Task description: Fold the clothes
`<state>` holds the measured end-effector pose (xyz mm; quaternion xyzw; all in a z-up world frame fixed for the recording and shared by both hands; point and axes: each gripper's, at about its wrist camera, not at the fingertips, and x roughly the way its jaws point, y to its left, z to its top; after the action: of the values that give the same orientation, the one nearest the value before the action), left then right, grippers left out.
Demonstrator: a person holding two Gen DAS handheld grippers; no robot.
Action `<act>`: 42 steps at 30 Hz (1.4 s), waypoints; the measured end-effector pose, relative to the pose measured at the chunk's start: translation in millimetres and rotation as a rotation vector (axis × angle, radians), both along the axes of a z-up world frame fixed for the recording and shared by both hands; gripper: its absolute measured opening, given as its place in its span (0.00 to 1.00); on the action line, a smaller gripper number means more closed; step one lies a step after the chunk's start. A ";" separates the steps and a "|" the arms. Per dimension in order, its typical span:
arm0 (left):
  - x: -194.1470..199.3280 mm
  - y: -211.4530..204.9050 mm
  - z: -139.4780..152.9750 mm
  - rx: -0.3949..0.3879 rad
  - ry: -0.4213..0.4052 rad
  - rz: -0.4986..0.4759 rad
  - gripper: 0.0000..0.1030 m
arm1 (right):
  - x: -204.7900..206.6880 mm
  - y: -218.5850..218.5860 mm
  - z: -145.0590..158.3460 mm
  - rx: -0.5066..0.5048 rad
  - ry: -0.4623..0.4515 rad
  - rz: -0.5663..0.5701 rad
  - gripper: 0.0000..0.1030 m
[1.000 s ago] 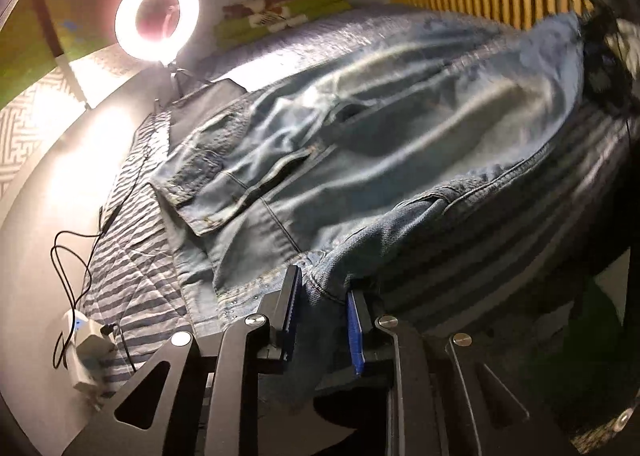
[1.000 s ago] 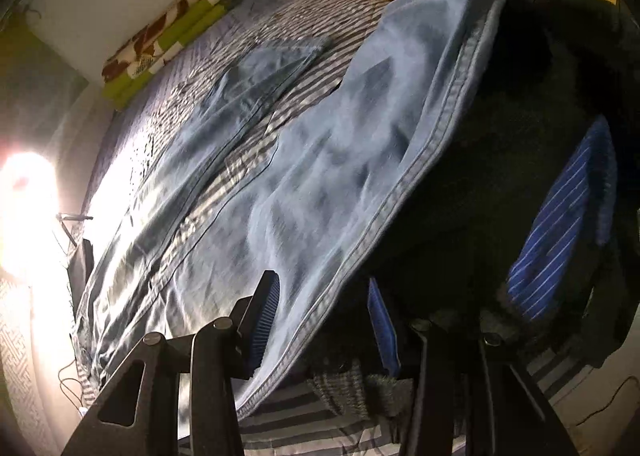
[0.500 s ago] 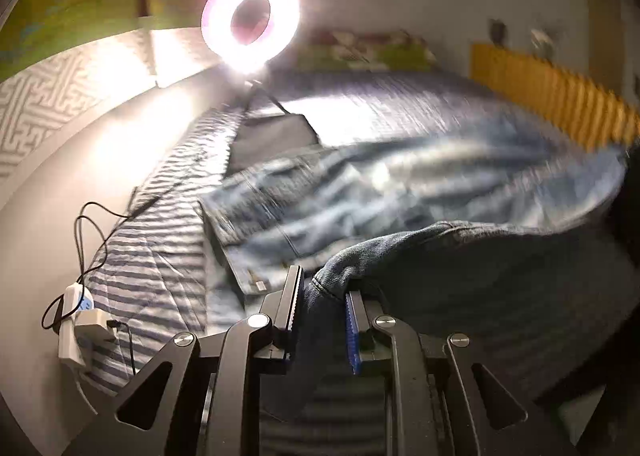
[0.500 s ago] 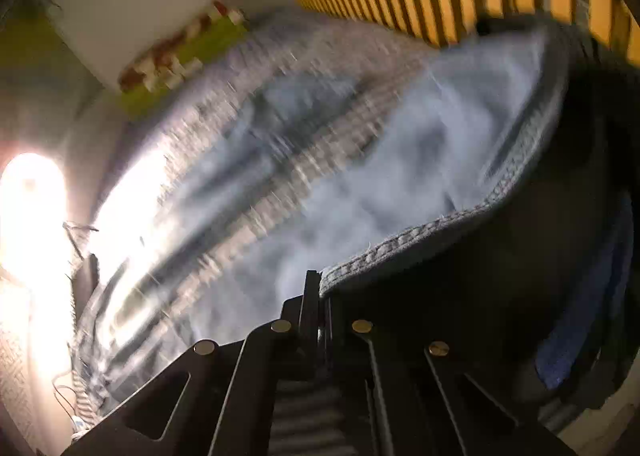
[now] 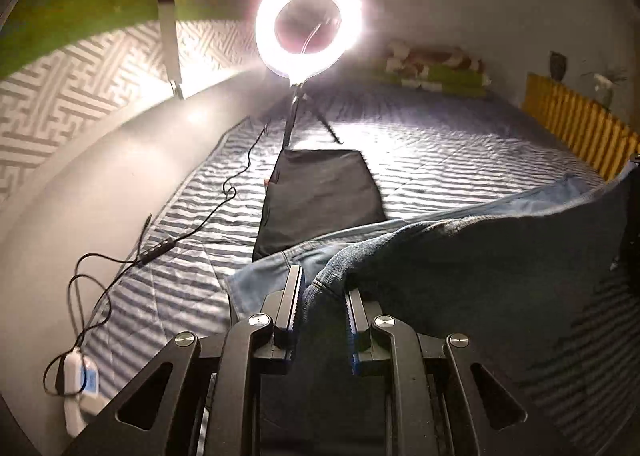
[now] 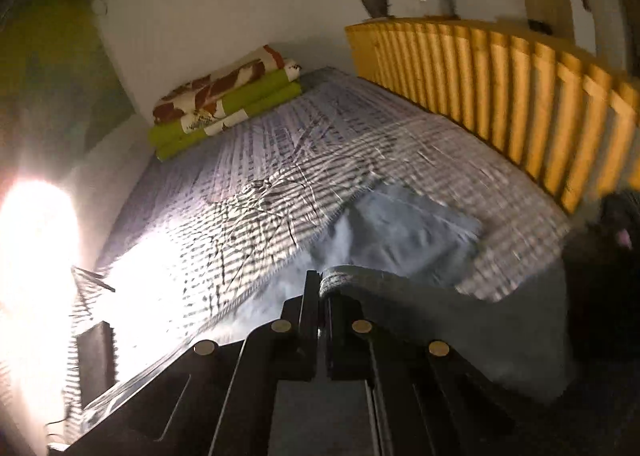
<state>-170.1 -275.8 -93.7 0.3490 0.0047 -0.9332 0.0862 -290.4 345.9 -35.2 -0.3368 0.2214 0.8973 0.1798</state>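
2 grippers clamp denim jeans point(image 5: 460, 256) hem, mid-fold.
Left gripper point(image 5: 322, 292) and right gripper point(image 6: 322, 288) both pinch fabric; next likely: lay hem flat on bed point(image 5: 440, 151).

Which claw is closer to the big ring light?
Left. The left claw, holding the jeans, faces the ring light across the bed. From the right claw the light glares far off to the side.

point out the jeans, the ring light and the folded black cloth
jeans point(image 5: 480, 256): left wrist view, dark lifted fold.
ring light point(image 5: 309, 21): left wrist view, glowing rim's left side.
black cloth point(image 5: 320, 191): left wrist view, its middle.
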 end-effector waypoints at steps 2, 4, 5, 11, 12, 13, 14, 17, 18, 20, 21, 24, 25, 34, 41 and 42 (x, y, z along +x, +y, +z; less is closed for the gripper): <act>-32.9 -13.4 -12.1 0.001 -0.046 0.004 0.18 | -40.6 -8.9 -10.6 0.020 -0.030 0.008 0.02; -55.6 -22.0 -22.7 0.004 -0.080 0.002 0.18 | -79.8 -17.2 -25.3 0.045 -0.063 0.015 0.02; -64.9 -24.8 -28.7 0.004 -0.099 -0.003 0.18 | -95.8 -21.8 -33.0 0.058 -0.079 0.018 0.02; -123.1 -35.2 -67.0 -0.029 -0.198 -0.038 0.18 | -176.4 -36.0 -92.5 0.116 -0.215 0.005 0.02; -129.7 -35.8 -72.8 -0.029 -0.213 -0.040 0.18 | -183.0 -37.0 -101.8 0.119 -0.232 0.003 0.02; -135.1 -35.6 -77.4 -0.032 -0.228 -0.043 0.18 | -192.3 -36.8 -113.2 0.119 -0.258 0.001 0.02; -141.5 -36.1 -83.5 -0.039 -0.241 -0.046 0.18 | -199.9 -36.1 -122.2 0.121 -0.280 -0.001 0.02; -152.9 -38.5 -97.2 -0.052 -0.270 -0.058 0.23 | -214.2 -36.2 -144.3 0.145 -0.335 -0.001 0.02; -154.8 -39.5 -100.4 -0.050 -0.281 -0.059 0.28 | -221.3 -37.0 -153.2 0.151 -0.363 0.003 0.02; -158.3 -44.6 -100.9 -0.032 -0.293 -0.039 0.50 | -229.8 -37.4 -165.9 0.148 -0.415 0.016 0.04; -159.6 -48.5 -99.0 -0.026 -0.299 -0.023 0.64 | -233.2 -37.3 -172.0 0.141 -0.445 0.026 0.05; -151.5 -73.1 -75.9 0.008 -0.252 0.033 0.69 | -230.8 -36.5 -174.2 0.109 -0.466 0.065 0.12; -146.7 -80.7 -68.9 0.006 -0.235 0.056 0.69 | -225.5 -35.5 -170.7 0.086 -0.463 0.078 0.13; -54.6 -128.6 -50.8 0.061 -0.202 0.147 0.69 | -157.8 -39.8 -105.2 0.111 -0.390 0.130 0.25; -10.5 -104.5 -109.3 0.141 -0.306 0.101 0.69 | -65.6 -88.8 -88.7 0.004 -0.294 0.293 0.30; -9.5 -101.8 -116.7 0.111 -0.317 0.112 0.69 | -53.5 -102.0 -93.2 -0.004 -0.293 0.330 0.30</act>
<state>-179.6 -377.6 -210.4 0.4951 0.0620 -0.8585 0.1183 -343.9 243.8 -128.4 -0.4957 0.1365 0.8556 0.0602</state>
